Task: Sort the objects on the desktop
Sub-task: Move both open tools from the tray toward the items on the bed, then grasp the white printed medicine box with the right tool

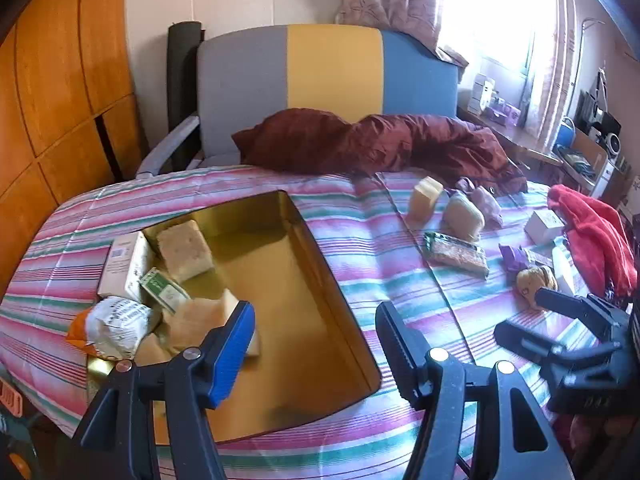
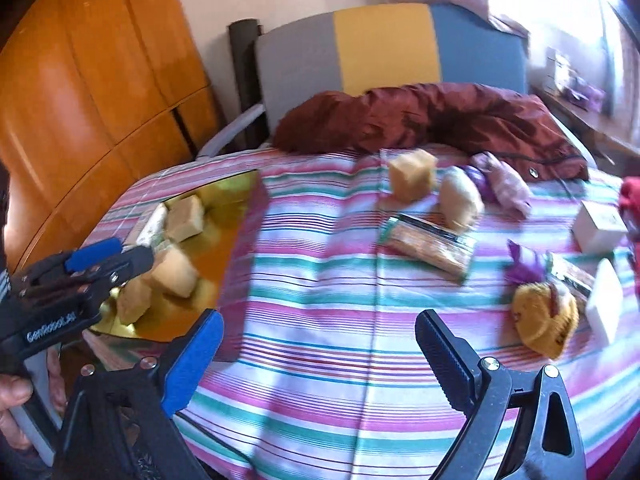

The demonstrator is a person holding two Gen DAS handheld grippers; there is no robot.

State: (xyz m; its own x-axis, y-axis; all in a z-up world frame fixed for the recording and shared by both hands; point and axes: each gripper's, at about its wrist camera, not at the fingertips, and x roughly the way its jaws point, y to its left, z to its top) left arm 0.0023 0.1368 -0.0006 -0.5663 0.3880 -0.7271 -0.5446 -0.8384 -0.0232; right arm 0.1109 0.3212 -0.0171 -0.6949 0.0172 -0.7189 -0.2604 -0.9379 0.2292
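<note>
A: Status of the gold tray point(image 1: 328, 280)?

B: It is sitting at the left on the striped cloth point(image 1: 380, 248). Its left end is holding a white carton point(image 1: 124, 264), a wrapped white packet point(image 1: 120, 326) and several tan blocks point(image 1: 184, 250).

A: Left gripper point(image 1: 316, 344)?

B: It is hovering over the tray's near right corner. Its 2 fingers are standing apart, with nothing between them.

A: Items right of the tray?

B: 1 tan block point(image 2: 412, 174), a beige lump point(image 2: 460, 198), a clear flat packet point(image 2: 430, 250), a yellow plush item point(image 2: 546, 326) and a white box point(image 2: 598, 226) are lying loose on the cloth.

A: Right gripper point(image 2: 316, 360)?

B: It is hanging above bare cloth between the tray and the plush item. Its jaws are spread wide and holding nothing.
</note>
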